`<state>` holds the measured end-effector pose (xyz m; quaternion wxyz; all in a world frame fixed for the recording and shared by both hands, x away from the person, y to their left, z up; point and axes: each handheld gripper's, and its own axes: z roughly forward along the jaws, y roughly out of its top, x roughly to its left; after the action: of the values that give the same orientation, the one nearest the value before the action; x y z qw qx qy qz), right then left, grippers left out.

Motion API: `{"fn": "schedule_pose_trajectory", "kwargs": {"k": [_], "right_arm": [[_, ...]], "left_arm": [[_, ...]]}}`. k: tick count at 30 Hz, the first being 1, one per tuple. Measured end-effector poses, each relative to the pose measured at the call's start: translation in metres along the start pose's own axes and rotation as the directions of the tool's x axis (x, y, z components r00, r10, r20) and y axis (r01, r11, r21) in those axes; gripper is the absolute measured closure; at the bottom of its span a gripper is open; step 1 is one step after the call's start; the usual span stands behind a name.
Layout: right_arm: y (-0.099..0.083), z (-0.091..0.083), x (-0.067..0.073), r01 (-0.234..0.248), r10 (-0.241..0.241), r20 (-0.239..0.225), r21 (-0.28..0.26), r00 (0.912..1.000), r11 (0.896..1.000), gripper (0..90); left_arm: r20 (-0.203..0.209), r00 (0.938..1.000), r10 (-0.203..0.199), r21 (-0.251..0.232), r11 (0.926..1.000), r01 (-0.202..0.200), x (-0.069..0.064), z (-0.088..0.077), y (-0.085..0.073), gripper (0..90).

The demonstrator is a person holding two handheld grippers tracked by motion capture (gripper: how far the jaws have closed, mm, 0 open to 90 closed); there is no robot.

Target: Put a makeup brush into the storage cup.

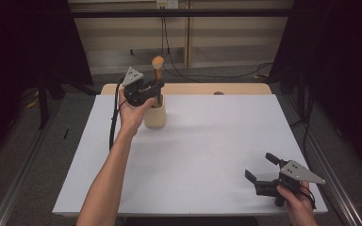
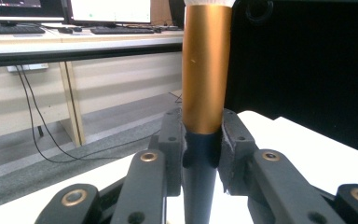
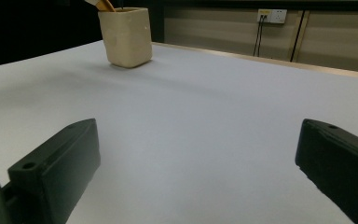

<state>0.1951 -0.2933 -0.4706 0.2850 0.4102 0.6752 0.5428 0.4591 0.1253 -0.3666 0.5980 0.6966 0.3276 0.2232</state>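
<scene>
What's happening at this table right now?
A person's left gripper is shut on the dark lower handle of a copper-and-black brush, upright over a cream square cup at the far side of the white table. The right gripper rests open near the table's near right corner, holding nothing.

Left tool [image 1: 156, 92] — carried by the left hand [image 1: 131, 109] at the far end of a bare, outstretched forearm; body level, grey three-cornered plate uppermost, cable trailing down beside the wrist. Its jaws are clamped on a slim upright shaft, pads [image 2: 172, 140] pressing on either side, just above the cream cup [image 1: 154, 113].

Right tool [image 1: 263, 168] — gripped by the right hand [image 1: 296, 200], well apart from the cup, low over the counter [image 1: 207, 155] at its near right corner; jaws spread wide with nothing between them, pointing toward the cup.
</scene>
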Motion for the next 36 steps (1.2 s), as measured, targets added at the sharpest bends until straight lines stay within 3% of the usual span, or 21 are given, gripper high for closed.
{"fn": "schedule_pose_trajectory", "kwargs": {"k": [14, 19, 26, 30, 36], "right_arm": [[0.0, 0.0, 0.0, 0.0, 0.0, -0.007, -0.001, 1.0, 1.0, 0.0], [-0.001, 0.001, 0.0, 0.004, -0.004, -0.005, 0.005, 1.0, 1.0, 0.0], [0.0, 0.003, 0.001, 0.012, -0.012, -0.006, 0.007, 0.9999, 1.0, 0.0], [-0.001, 0.003, 0.001, 0.013, -0.013, -0.007, 0.01, 0.9999, 1.0, 0.0], [-0.001, 0.003, 0.001, 0.013, -0.013, -0.01, 0.009, 0.9999, 1.0, 0.0]], "left_arm": [[0.004, 1.0, -0.006, 0.035, 0.9994, 0.006, -0.001, 0.0, -0.019, 73.9], [0.007, 0.9999, 0.012, 0.058, 0.9982, -0.012, -0.004, -0.002, -0.028, 73.2], [0.008, 0.9998, -0.02, 0.071, 0.9973, 0.019, 0.0, -0.002, -0.038, 73.2], [0.003, 0.9999, 0.011, 0.092, 0.9957, -0.011, -0.001, -0.001, -0.038, 73.8], [0.006, 0.9997, 0.022, 0.105, 0.9942, -0.023, -0.002, 0.001, -0.041, 73.1]]}}
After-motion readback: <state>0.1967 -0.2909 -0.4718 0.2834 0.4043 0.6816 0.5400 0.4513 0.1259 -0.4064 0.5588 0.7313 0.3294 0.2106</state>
